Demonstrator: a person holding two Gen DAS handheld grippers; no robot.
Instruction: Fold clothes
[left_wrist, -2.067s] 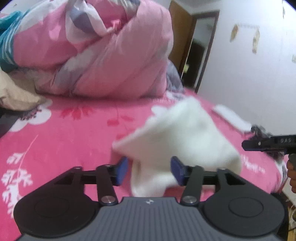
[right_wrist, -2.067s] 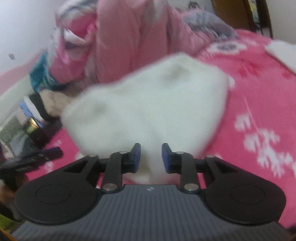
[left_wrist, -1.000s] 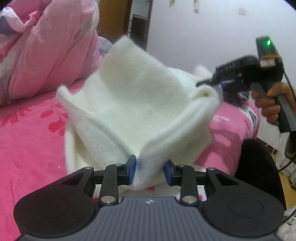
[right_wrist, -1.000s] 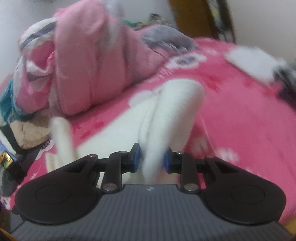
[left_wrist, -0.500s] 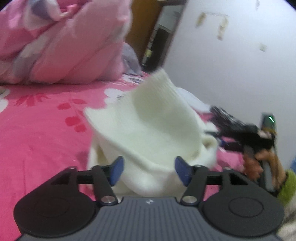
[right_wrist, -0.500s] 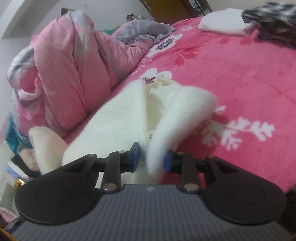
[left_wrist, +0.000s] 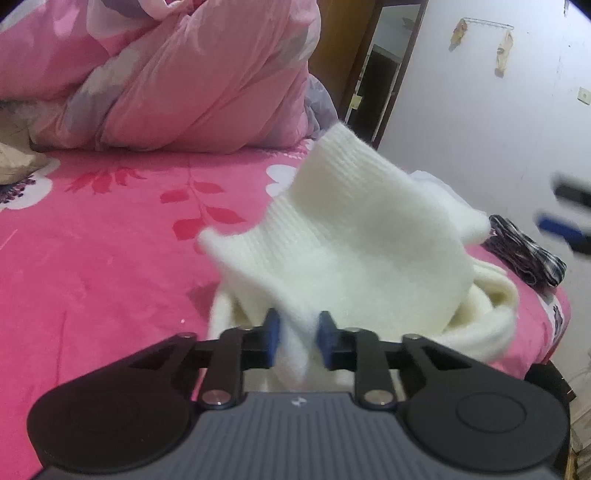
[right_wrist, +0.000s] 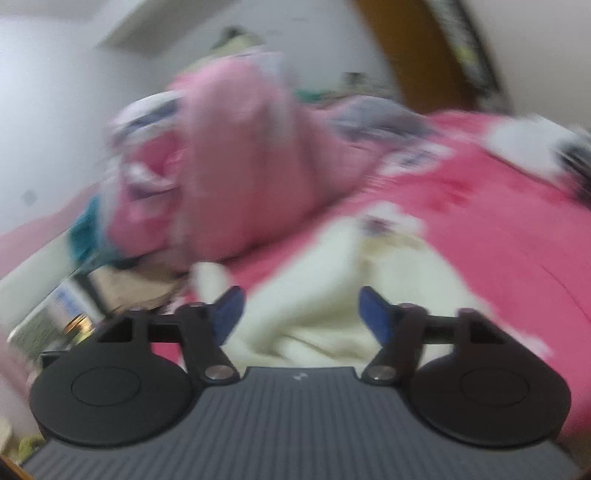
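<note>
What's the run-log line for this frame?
left gripper: closing on white sweater | right gripper: opening, released | bed: sweater bunched

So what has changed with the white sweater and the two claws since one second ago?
The right claw has let go of the white sweater; its jaws are opening and the knit lies loose beyond them. The left claw released briefly and is closing again on a fold of it. The sweater sagged from spread in the air toward the pink bedsheet. The quilt pile stayed.

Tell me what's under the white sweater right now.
The white sweater lies bunched on the pink floral bedspread, one fold between the closing left gripper fingers. Bedspread shows around it; whatever lies beneath the heap is covered.
</note>
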